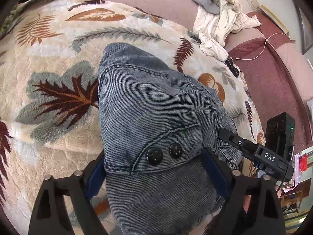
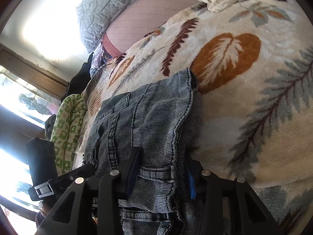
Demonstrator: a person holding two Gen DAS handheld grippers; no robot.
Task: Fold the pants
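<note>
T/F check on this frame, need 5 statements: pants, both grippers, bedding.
1. The pants are blue-grey denim. True.
2. The pants lie on a plain white sheet. False: they lie on a leaf-print blanket.
3. The left gripper has denim between its fingers. True.
4. The right gripper hangs clear of the pants. False: bunched denim fills the gap between its fingers.
5. Two dark buttons show on a flap near the left gripper. True.
</note>
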